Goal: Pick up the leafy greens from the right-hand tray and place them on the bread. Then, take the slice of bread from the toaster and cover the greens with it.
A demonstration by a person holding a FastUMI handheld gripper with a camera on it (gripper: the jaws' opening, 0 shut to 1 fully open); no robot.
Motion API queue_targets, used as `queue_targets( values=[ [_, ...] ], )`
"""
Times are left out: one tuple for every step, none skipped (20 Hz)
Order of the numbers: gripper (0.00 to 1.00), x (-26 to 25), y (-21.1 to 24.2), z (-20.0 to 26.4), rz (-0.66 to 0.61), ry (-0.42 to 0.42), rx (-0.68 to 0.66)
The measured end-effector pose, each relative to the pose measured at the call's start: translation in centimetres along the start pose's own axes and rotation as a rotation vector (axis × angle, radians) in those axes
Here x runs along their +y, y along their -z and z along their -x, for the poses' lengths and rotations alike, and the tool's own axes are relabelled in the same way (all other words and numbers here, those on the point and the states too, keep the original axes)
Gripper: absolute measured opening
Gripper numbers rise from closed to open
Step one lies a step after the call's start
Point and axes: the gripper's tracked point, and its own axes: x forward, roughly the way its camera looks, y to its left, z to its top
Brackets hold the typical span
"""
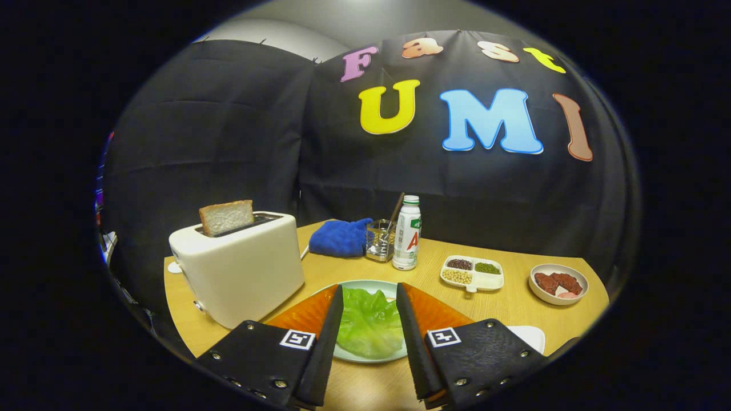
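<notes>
A: What takes up the most room?
B: The round light wooden surface (pixel 514 308). On it, at ten o'clock from the gripper (pixel 370 297), stands a cream two-slot toaster (pixel 240 271) with a browned slice of bread (pixel 227 217) upright in its slot.

A: And the gripper?
B: Its fingers are spread wide and hold nothing. Between them lies a pale green lettuce leaf (pixel 368 322) on a round pale plate (pixel 371 357).

A: Smaller things?
B: At twelve o'clock a blue cloth mitt (pixel 340 237) and a white plastic bottle (pixel 407 234); at two o'clock a white divided dish of beans (pixel 473 272).
</notes>
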Motion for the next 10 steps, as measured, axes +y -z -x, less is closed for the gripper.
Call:
queue_targets(
  values=[
    [0.57,0.4,-0.5,0.5,-0.004,0.017,-0.015],
    [0.57,1.0,-0.8,0.9,-0.016,0.024,-0.028],
    [0.57,1.8,-1.0,1.2,-0.033,0.022,-0.036],
    [0.57,2.7,-1.1,1.3,-0.049,0.015,-0.038],
    [0.57,3.5,-1.2,1.5,-0.060,0.008,-0.039],
    [0.57,4.2,-1.4,1.7,-0.066,0.004,-0.043],
    [0.57,4.8,-1.8,1.8,-0.063,0.002,-0.052],
    [0.57,5.5,-2.0,2.0,-0.064,0.000,-0.057],
    [0.57,6.3,-2.5,2.1,-0.072,-0.011,-0.064],
    [0.57,7.3,-2.9,2.3,-0.087,-0.026,-0.073]
  ],
)
